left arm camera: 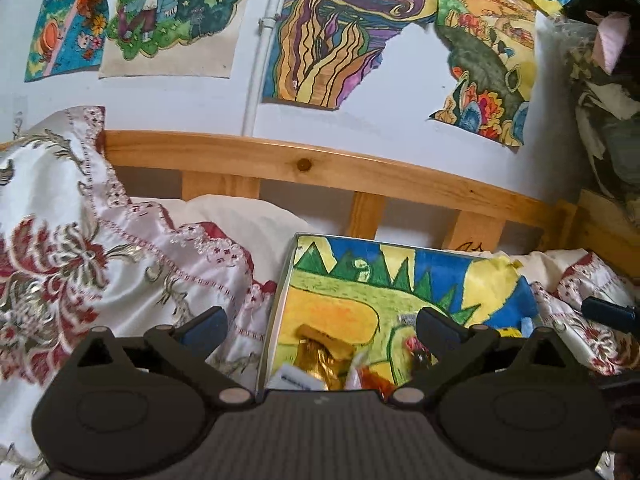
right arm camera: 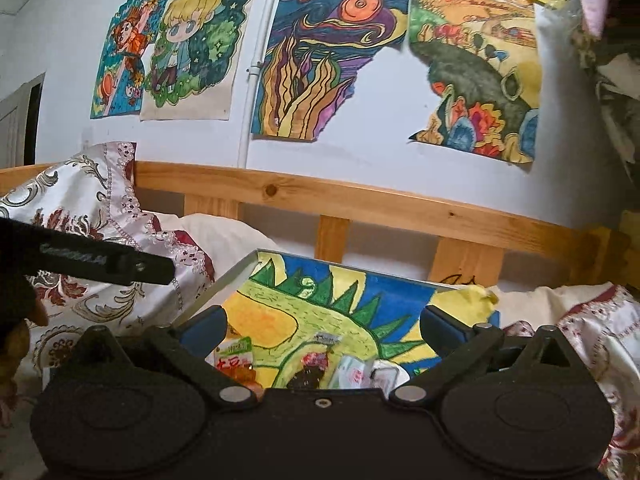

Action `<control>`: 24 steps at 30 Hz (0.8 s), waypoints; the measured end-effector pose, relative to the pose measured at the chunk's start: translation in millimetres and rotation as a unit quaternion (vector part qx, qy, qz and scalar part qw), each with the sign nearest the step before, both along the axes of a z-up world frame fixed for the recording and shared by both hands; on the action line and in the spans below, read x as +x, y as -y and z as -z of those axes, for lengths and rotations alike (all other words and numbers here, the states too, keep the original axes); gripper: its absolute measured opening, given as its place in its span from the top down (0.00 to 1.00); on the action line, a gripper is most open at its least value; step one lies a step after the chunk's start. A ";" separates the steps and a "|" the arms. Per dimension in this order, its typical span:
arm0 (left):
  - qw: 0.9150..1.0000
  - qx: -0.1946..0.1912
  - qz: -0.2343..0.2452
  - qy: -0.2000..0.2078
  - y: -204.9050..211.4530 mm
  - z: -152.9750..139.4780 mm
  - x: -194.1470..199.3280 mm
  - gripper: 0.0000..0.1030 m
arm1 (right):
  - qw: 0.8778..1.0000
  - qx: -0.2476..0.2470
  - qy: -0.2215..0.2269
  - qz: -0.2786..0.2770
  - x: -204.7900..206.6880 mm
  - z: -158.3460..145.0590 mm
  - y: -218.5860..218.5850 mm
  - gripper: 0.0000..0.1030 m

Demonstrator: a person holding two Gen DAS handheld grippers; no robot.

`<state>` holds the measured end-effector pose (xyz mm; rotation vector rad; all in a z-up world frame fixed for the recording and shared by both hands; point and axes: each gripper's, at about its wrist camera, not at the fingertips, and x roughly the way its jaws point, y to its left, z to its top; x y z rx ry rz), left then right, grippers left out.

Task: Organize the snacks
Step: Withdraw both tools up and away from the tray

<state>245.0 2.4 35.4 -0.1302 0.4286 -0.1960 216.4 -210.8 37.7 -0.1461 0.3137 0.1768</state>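
Note:
A flat board with a colourful drawing (left arm camera: 360,296) lies on the bed and shows in the right wrist view too (right arm camera: 320,304). Small wrapped snacks lie on its near part: a gold wrapper (left arm camera: 324,354), an orange-red one (left arm camera: 374,380), a green and red packet (right arm camera: 236,354), a dark candy (right arm camera: 310,368) and pale packets (right arm camera: 352,372). My left gripper (left arm camera: 320,330) is open and empty above the gold wrapper. My right gripper (right arm camera: 322,328) is open and empty above the candies. The left gripper's finger (right arm camera: 104,262) shows at the left of the right view.
A floral satin cover (left arm camera: 80,264) is heaped to the left, with a white pillow (left arm camera: 240,220) behind. A wooden bed rail (left arm camera: 320,168) runs along the back under a wall of drawings (left arm camera: 336,40). More floral cloth (left arm camera: 592,300) lies at the right.

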 end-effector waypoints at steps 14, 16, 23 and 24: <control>1.000 0.025 0.004 -0.015 3.5 27.5 -99.6 0.01 | 1.000 0.007 -0.007 0.001 -73.7 -13.5 6.0 0.01; 0.999 0.026 0.006 -0.020 4.3 32.5 -111.3 0.01 | 1.000 0.013 -0.010 0.006 -83.3 -14.2 6.8 0.01; 0.999 0.030 0.008 -0.043 4.2 53.7 -141.0 0.01 | 0.999 0.022 -0.032 0.012 -112.0 -13.6 8.0 0.01; 0.999 0.024 0.007 -0.048 3.7 57.0 -144.0 0.01 | 0.999 0.022 -0.038 0.013 -116.0 -12.6 8.5 0.01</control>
